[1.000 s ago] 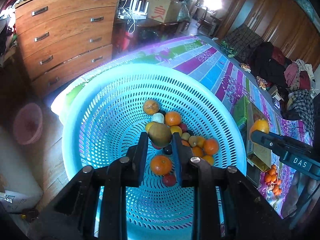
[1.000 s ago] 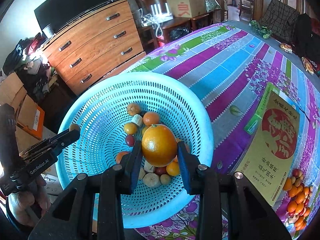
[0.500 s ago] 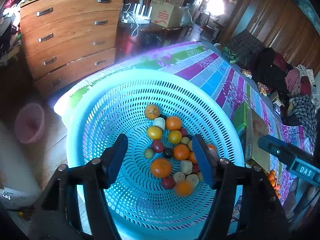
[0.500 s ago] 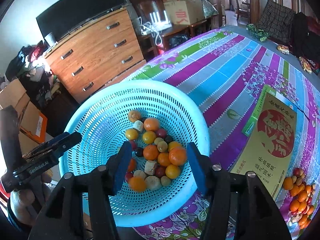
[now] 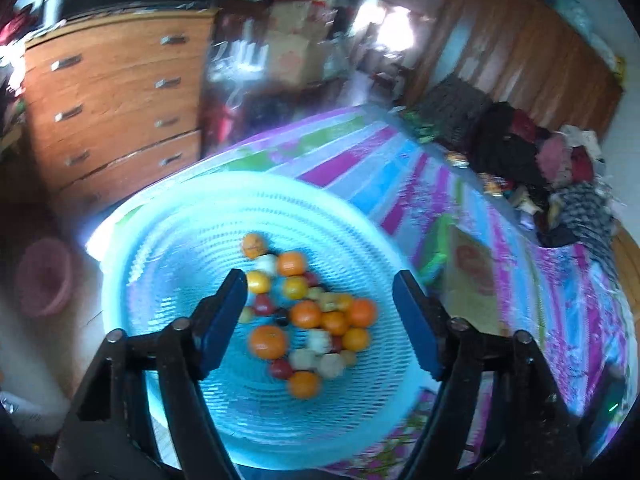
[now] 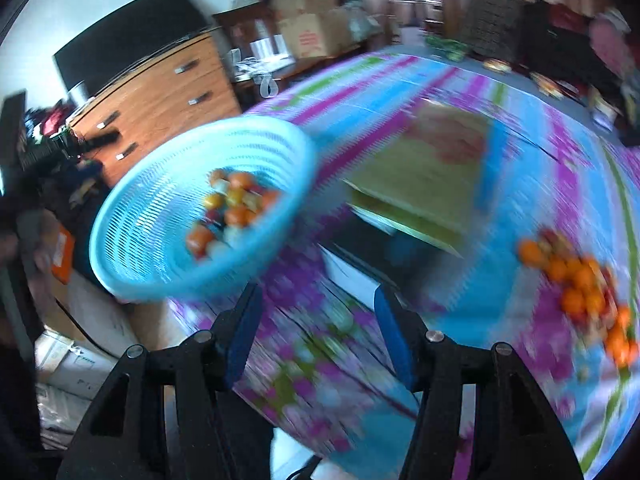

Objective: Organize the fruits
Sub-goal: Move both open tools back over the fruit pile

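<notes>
The left gripper (image 5: pixel 320 320) hangs above the blue basket (image 5: pixel 160 280) with its jaws spread wide and nothing between them. Through the gap shows the pile of fruit (image 5: pixel 308 320) on the basket floor: oranges, a few small yellow and dark red ones, and some pale pieces, all touching one another in a loose heap. The largest orange (image 5: pixel 268 342) lies on the near left of the heap, and another orange (image 5: pixel 254 245) sits at the far end.

The right gripper (image 6: pixel 318 330) is also wide and holds nothing. It points at the near edge of the table, over the striped cloth (image 6: pixel 540 200) in purple, blue and green. In this view the basket (image 6: pixel 136 240) stands to the left at the table's corner, its near rim reaching past the edge, with the fruit heap (image 6: pixel 232 208) inside. A second fruit pile (image 6: pixel 580 284), mostly oranges, lies on the cloth at the right, well apart from the basket. Between them, farther back, a flat yellow-green box (image 6: pixel 424 176) rests on the cloth.

Beyond the table a wooden dresser (image 5: pixel 112 112) stands on the left. Both views are blurred, so the small fruits cannot be told apart by kind.
</notes>
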{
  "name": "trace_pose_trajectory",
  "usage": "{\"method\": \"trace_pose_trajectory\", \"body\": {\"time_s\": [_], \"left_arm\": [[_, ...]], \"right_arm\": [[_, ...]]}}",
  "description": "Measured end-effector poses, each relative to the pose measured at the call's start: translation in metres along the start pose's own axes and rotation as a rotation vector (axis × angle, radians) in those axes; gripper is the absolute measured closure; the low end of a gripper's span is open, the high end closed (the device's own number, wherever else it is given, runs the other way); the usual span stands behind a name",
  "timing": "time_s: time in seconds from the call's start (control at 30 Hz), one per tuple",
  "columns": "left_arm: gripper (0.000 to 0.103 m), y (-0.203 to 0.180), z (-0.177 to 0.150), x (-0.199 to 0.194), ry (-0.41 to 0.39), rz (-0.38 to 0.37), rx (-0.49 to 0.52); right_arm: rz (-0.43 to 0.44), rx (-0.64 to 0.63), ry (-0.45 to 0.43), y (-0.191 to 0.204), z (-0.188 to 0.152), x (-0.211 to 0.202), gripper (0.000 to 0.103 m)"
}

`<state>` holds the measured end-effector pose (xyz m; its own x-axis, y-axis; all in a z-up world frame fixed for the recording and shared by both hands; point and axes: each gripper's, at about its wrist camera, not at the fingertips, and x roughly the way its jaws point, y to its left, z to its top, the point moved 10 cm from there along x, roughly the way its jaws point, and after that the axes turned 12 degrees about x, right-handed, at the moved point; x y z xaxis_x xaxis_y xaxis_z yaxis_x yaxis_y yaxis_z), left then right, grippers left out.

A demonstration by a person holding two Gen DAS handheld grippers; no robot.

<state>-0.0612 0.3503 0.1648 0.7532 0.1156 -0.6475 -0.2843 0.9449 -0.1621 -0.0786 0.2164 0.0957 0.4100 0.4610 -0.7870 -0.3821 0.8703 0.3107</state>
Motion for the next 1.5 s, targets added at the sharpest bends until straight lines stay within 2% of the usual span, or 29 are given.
{"method": "trace_pose_trajectory", "body": {"time_s": [0.13, 0.23, 0.33, 0.43, 0.53, 0.73, 0.83, 0.93, 1.0, 1.07, 1.13, 1.27, 1.37, 1.5], "left_arm": [[0.018, -0.049, 0.006, -0.011, -0.043, -0.09, 0.055], [0.018, -0.086, 0.004, -0.017, -0.053, -0.16, 0.091], [0.018, -0.119, -0.002, -0.018, -0.044, -0.214, 0.137], [0.018, -0.154, -0.012, -0.019, -0.021, -0.268, 0.19], [0.018, -0.192, -0.026, -0.017, 0.004, -0.317, 0.286], [0.019, -0.262, -0.064, -0.002, 0.057, -0.395, 0.462], [0.021, -0.304, -0.084, 0.028, 0.107, -0.436, 0.535], [0.034, -0.334, -0.104, 0.067, 0.18, -0.467, 0.569], [0.046, -0.351, -0.118, 0.108, 0.248, -0.49, 0.564], [0.05, -0.361, -0.132, 0.143, 0.302, -0.473, 0.58], [0.05, -0.361, -0.143, 0.169, 0.327, -0.442, 0.604], [0.05, -0.354, -0.156, 0.232, 0.394, -0.338, 0.603], [0.048, -0.35, -0.154, 0.247, 0.363, -0.283, 0.61], [0.046, -0.357, -0.151, 0.256, 0.333, -0.283, 0.615]], "right_arm": [[-0.038, 0.19, -0.074, -0.064, -0.043, -0.037, 0.027], [-0.048, 0.247, -0.094, -0.088, -0.072, -0.056, 0.015], [-0.045, 0.201, -0.088, -0.095, -0.106, -0.068, 0.015], [-0.026, 0.207, -0.089, -0.099, -0.118, -0.073, 0.015], [-0.005, 0.247, -0.082, -0.115, -0.122, -0.08, 0.015], [-0.105, 0.301, -0.108, -0.162, -0.128, -0.085, 0.021], [-0.133, 0.34, -0.114, -0.188, -0.132, -0.086, 0.023], [-0.148, 0.4, -0.1, -0.217, -0.139, -0.084, 0.028], [-0.149, 0.443, -0.084, -0.239, -0.146, -0.082, 0.029], [-0.158, 0.48, -0.075, -0.257, -0.151, -0.08, 0.029], [-0.165, 0.517, -0.071, -0.276, -0.155, -0.079, 0.029], [-0.186, 0.578, -0.065, -0.314, -0.161, -0.078, 0.029], [-0.188, 0.609, -0.054, -0.333, -0.162, -0.074, 0.029], [-0.188, 0.621, -0.043, -0.349, -0.158, -0.064, 0.029]]}}
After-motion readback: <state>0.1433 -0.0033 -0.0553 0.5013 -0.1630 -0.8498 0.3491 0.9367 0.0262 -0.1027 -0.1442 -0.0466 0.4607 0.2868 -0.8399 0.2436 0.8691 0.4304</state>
